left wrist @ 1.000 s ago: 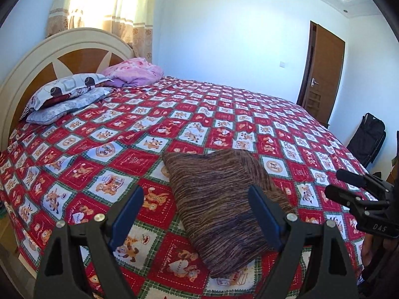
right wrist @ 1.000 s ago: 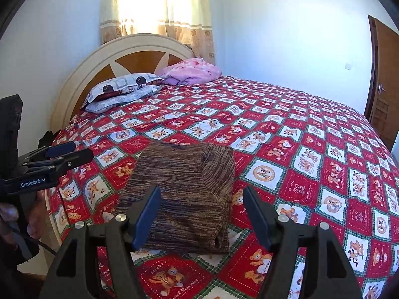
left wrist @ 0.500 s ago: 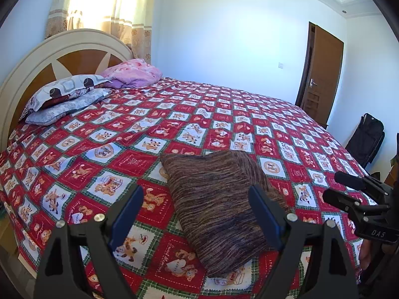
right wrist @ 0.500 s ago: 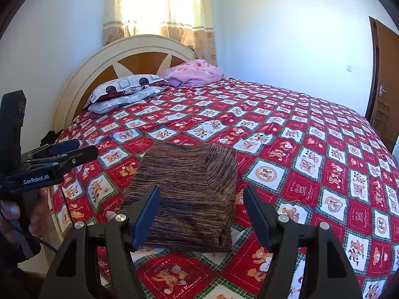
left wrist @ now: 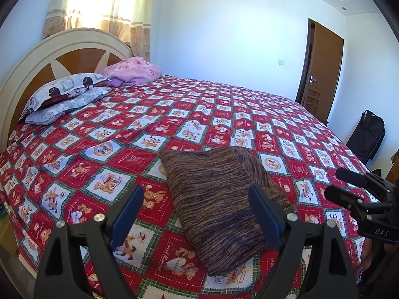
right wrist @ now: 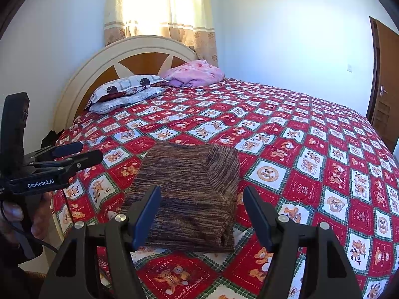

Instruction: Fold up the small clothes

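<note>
A brown striped knit garment (left wrist: 219, 199) lies folded into a thick rectangular bundle on the bed (left wrist: 174, 129), near the bed's front edge and well apart from the headboard (left wrist: 32, 67). The bed wears a red, white and green patchwork cover printed with teddy bears, and the garment rests flat on it, one folded flap showing along the side farther from the headboard in the right wrist view. The left tool (left wrist: 195, 208) hangs above the front edge of the bed, its two blue-padded fingers (left wrist: 127, 211) spread wide with nothing between them but air; the garment sits beyond them and lower, untouched. The right tool (right wrist: 202, 211) hangs just beside the left one, on the side away from the headboard, likewise spread apart and empty, with the near end of the garment seen through its gap but no pad pressing on the cloth. In the right wrist view the left tool appears in profile at the picture's edge, carried by a hand (right wrist: 15, 214) wrapped around its handle. Against the headboard lie two pillows (left wrist: 64, 97), a patterned one stacked on a grey one, and beside them a pink bundled blanket (left wrist: 132, 72). A sunlit curtain (left wrist: 104, 12) hangs behind the headboard. Across the room from the headboard stand a brown door (left wrist: 321, 69) and a black bag (left wrist: 366, 134) against the wall.
</note>
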Demonstrator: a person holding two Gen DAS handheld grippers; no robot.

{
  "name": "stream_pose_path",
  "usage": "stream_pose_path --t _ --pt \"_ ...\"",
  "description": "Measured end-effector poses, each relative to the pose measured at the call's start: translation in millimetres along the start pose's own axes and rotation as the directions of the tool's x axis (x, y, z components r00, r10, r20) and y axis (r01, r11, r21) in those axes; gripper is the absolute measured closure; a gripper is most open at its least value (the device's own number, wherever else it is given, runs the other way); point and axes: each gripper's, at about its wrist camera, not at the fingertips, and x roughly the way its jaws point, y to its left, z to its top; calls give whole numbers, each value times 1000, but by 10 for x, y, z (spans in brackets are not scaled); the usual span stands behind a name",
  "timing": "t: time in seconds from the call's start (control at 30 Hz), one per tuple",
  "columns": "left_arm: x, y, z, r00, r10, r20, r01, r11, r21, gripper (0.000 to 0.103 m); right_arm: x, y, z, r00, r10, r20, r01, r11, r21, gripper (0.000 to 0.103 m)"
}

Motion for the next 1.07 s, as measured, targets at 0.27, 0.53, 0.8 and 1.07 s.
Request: stream_pose_path --t 0.27,0.53,0.8,1.07 --pt "3 37 -6 1000 17 -1 -17 1000 0 15 -97 -12 34 998 -36 59 37 999 0 33" --pt "-3 35 23 1000 30 -1 -30 999 19 15 -100 -20 23 998 -29 60 28 1000 8 33" --pt "-43 64 26 998 57 23 -58 997 41 4 -96 15 3 998 -19 57 19 1000 2 33" --pt "-85 81 67 997 60 55 -63 997 38 4 -65 59 -28 999 -8 41 9 1000 -10 33"
